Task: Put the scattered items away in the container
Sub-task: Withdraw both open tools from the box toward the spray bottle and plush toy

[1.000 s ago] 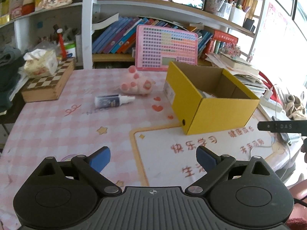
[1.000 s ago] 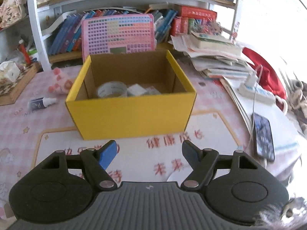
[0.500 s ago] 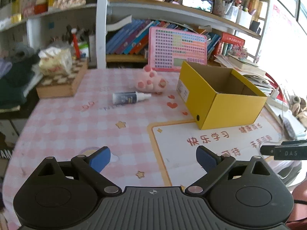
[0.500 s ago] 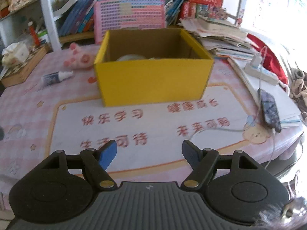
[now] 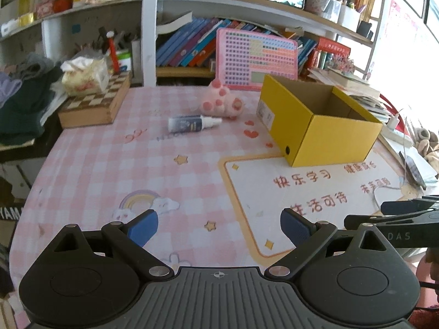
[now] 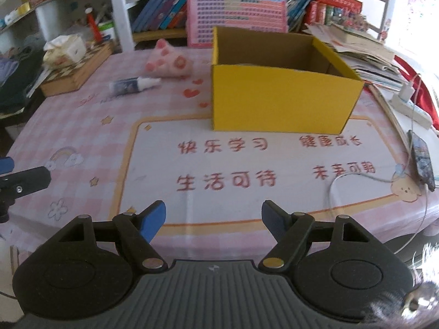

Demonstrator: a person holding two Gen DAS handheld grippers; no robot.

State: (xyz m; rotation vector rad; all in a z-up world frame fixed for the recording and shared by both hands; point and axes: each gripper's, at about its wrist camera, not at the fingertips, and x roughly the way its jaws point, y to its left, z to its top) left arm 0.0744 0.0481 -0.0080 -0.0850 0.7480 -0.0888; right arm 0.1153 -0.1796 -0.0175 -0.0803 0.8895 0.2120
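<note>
two loose items are left on the table (image 5: 90, 164): a small spray bottle (image 5: 192, 123) lying on its side and a pink plush paw (image 5: 222, 104) just beyond it, at about 12 o'clock from the left gripper (image 5: 219, 226) and at about 10 to 11 o'clock in the right wrist view. the bottle and paw sit close together, nearly touching, near the left side wall of the yellow box (image 5: 340, 134), well apart from both grippers.

the box stands upright and open at about 1 o'clock in the left view and dead ahead at 12 o'clock for the right gripper (image 6: 213, 218). its inside is mostly hidden by the front wall from here; only a pale sliver shows above the rim in the right view, so i cannot tell what is already in it.

the left gripper is spread wide with nothing between its blue pads. the right gripper's jaws are opening, partway apart, and also hold nothing. both hang over the near edge of the table.

judged from this, the task is not finished: neither item is grasped, and the bottle and the paw each still need a pick and a drop into the box. the left gripper looks better placed for them.
</note>
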